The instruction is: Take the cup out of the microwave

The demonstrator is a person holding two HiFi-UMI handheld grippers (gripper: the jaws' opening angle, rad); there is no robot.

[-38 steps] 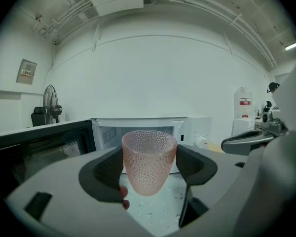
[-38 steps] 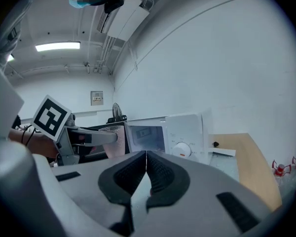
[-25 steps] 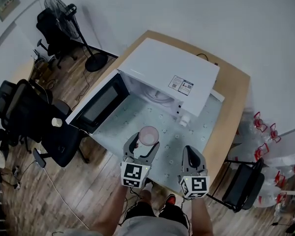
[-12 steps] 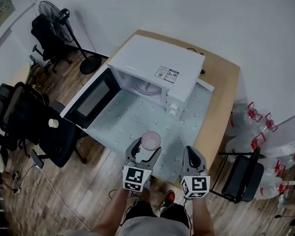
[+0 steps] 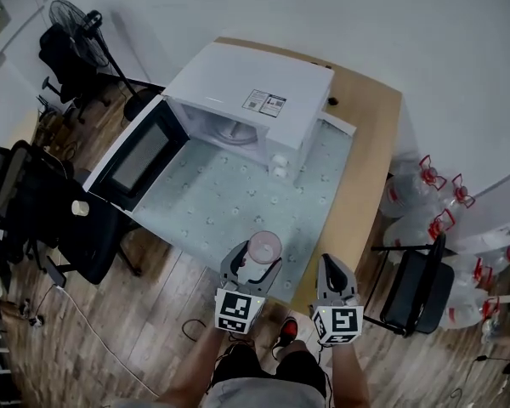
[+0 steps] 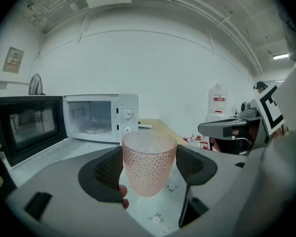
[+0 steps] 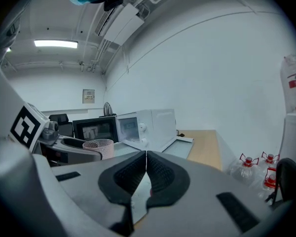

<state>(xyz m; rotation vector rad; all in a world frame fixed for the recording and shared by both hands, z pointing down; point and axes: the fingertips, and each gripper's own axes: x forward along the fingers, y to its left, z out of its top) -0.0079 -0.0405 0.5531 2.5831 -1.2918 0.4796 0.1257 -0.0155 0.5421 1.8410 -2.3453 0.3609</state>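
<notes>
Holding cup (image 5: 264,246) in left tongs (image 5: 254,263), well clear of open microwave (image 5: 255,87), with right tongs (image 7: 146,174) clenched empty; probably needs setting down on table (image 5: 225,206) next.

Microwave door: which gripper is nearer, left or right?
Left. The left gripper, shut on the cup, is in front and to the right of the open microwave door; the right gripper, shut and empty, is farther right.

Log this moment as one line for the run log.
left tongs: shut on pink cup, upright | right tongs: shut, empty | microwave: door open, cup outside it
</notes>
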